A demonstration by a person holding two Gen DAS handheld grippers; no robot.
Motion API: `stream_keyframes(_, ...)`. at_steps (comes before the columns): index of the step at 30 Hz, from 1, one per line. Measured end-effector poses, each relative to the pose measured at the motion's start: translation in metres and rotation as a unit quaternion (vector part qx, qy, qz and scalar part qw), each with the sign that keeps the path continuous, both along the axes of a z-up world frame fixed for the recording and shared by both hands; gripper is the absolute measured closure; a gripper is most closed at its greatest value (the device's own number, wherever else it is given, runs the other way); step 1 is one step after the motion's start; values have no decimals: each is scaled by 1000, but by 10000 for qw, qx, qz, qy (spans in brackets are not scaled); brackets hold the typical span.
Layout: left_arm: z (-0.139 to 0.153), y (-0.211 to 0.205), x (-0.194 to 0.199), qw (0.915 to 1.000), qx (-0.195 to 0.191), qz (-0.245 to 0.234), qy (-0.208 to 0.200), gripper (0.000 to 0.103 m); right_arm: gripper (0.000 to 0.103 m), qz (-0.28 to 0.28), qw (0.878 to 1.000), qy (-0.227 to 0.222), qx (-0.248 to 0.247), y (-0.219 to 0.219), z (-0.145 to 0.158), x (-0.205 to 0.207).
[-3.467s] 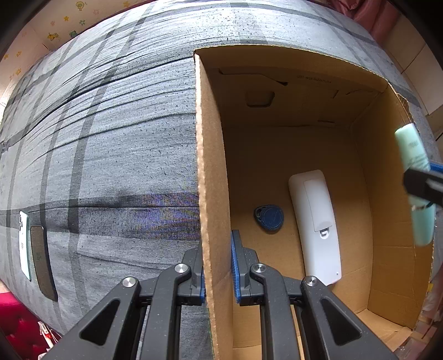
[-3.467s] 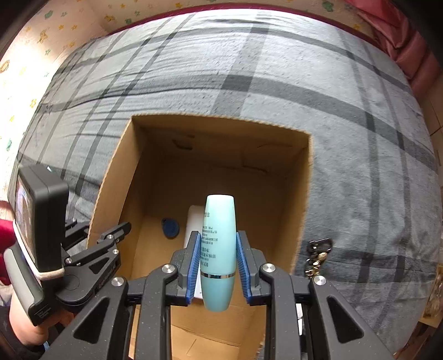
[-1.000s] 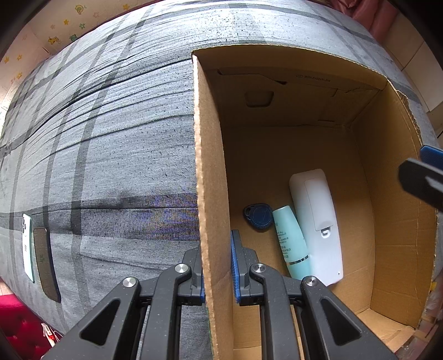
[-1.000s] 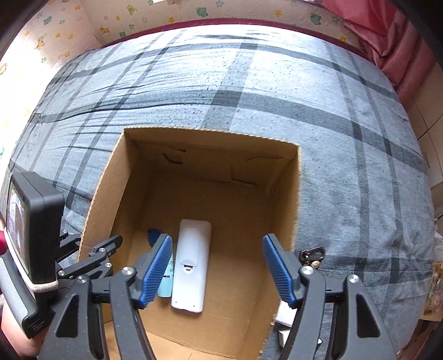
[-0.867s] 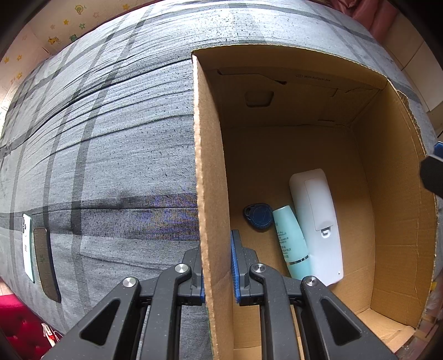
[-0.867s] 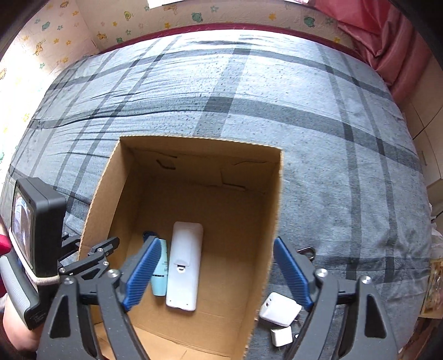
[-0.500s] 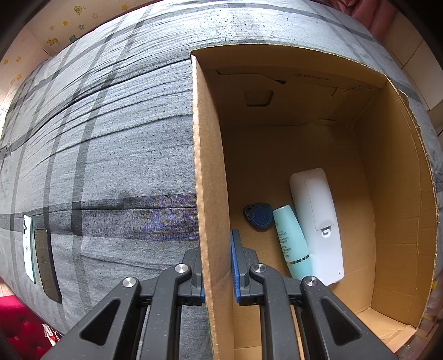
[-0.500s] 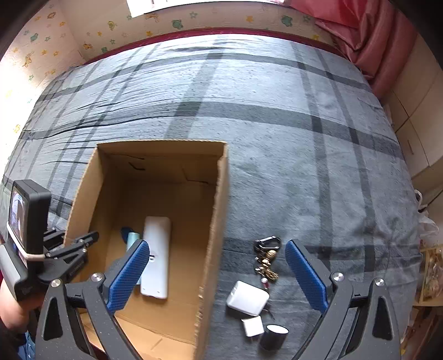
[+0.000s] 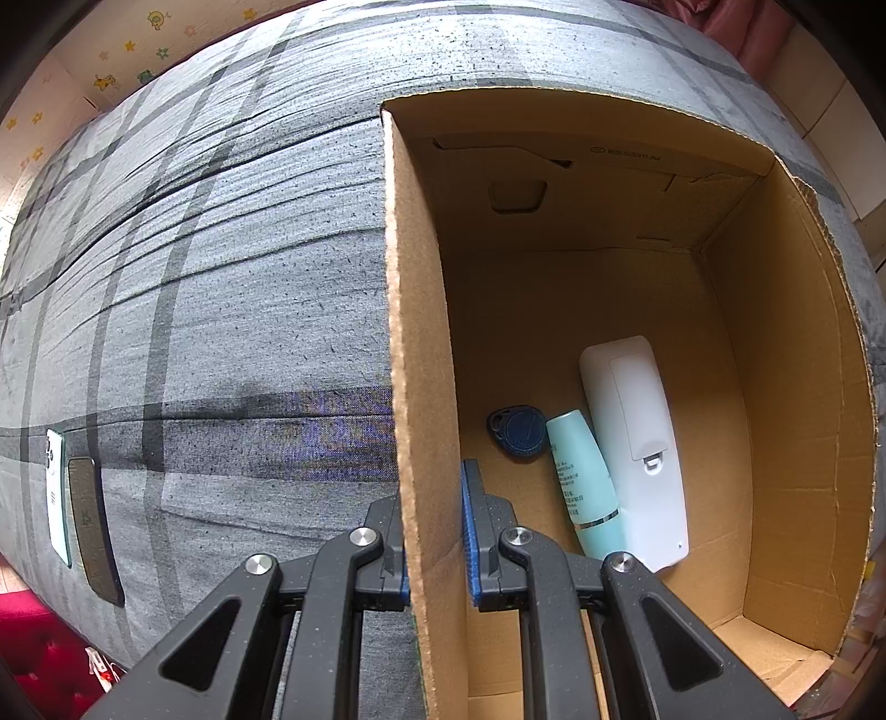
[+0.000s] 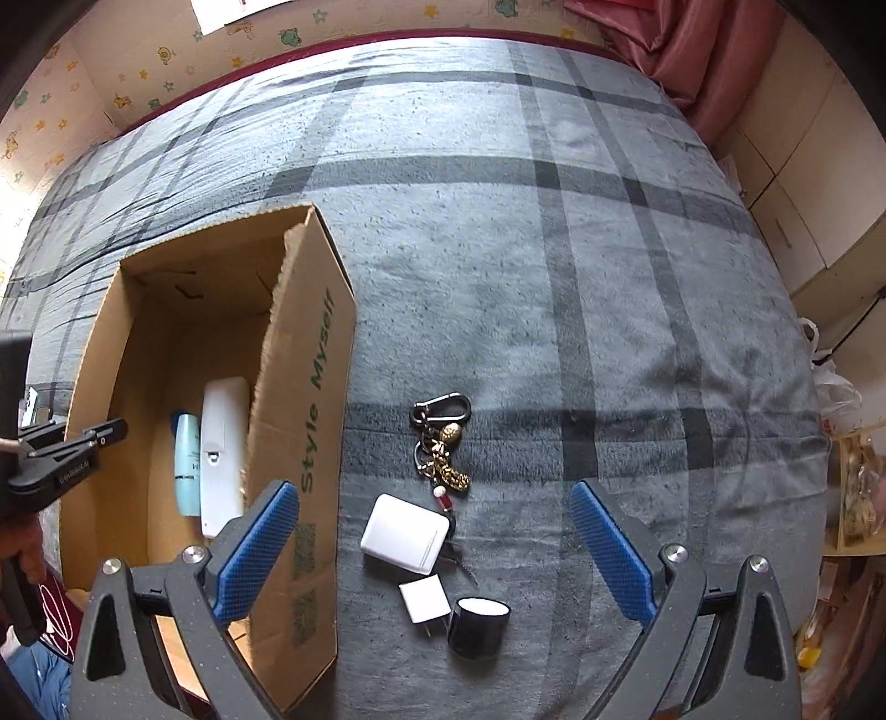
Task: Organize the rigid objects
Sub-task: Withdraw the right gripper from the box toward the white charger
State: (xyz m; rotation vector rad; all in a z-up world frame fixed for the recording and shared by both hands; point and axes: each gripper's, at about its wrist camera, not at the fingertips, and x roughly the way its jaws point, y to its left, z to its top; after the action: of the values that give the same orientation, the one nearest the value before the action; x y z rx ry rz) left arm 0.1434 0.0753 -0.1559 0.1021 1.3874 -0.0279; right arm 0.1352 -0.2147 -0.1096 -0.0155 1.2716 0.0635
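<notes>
My left gripper (image 9: pixel 434 531) is shut on the left wall of the open cardboard box (image 9: pixel 421 343). Inside the box lie a teal bottle (image 9: pixel 581 482), a white remote (image 9: pixel 637 443) and a blue key fob (image 9: pixel 518 431). My right gripper (image 10: pixel 437 545) is wide open and empty, above the bed to the right of the box (image 10: pixel 310 399). Below it lie a white case (image 10: pixel 404 533), a small white charger (image 10: pixel 425 601), a black cylinder (image 10: pixel 477 620) and a keychain with a carabiner (image 10: pixel 443 437).
The grey plaid bedspread (image 10: pixel 554 249) covers the whole surface. A white phone (image 9: pixel 57 498) and a dark flat item (image 9: pixel 91 531) lie at the left edge in the left wrist view. A pink curtain (image 10: pixel 681 50) and cabinets stand at the far right.
My right gripper let the teal bottle go into the box, opened wide, and moved right over the loose items on the bed. My left gripper has kept its hold on the box wall.
</notes>
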Motion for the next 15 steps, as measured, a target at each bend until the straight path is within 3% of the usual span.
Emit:
stream_keyframes(8, 0, -1, -1, 10000, 10, -15, -2, 89, 2, 422, 9989, 88, 158, -2, -26, -8)
stream_keyframes(15, -1, -2, -2, 10000, 28, -39, -7, 89, 2, 1131, 9931, 298, 16, 4, -49, -8)
